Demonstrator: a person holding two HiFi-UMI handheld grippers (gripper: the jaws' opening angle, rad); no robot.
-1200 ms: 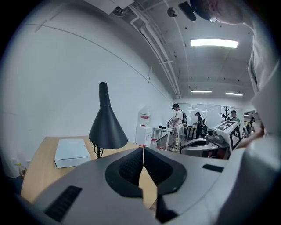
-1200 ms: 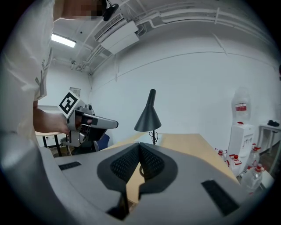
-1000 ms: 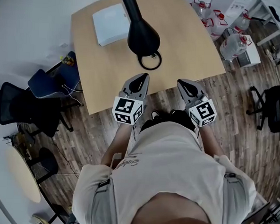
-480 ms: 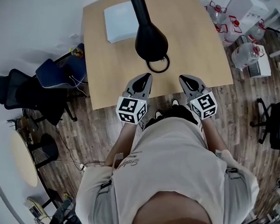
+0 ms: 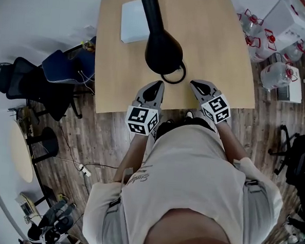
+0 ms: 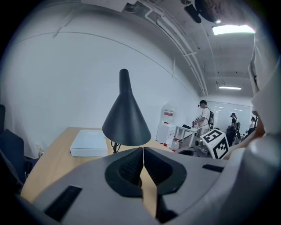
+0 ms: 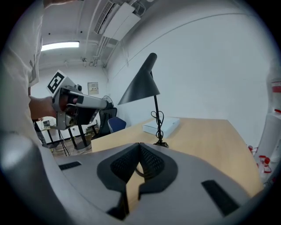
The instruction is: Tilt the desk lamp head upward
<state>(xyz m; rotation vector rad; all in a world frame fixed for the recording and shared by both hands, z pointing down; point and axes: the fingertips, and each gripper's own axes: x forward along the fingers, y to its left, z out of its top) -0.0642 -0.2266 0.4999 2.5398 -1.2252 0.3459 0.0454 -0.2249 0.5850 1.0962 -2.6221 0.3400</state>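
Two grippers wait at the near edge of the wooden table [image 5: 224, 51]. We see the left gripper [image 5: 154, 88] and the right gripper [image 5: 197, 86] each with jaws pressed together on nothing, neither touching the desk lamp [image 5: 164, 50]. A flat white box [image 5: 133, 19], lid closed and contents hidden, lies on the tabletop beyond the lamp. On the floor to the right stand clear water jugs [image 5: 278, 75] with red caps; we cannot tell how full they are. The lamp stands on its ring base [image 5: 175, 75] just ahead of the grippers, between them. Its black cone shade runs from a narrow neck held high to a wide mouth facing down. In the right gripper view this axis slants, neck upper right, mouth lower left.
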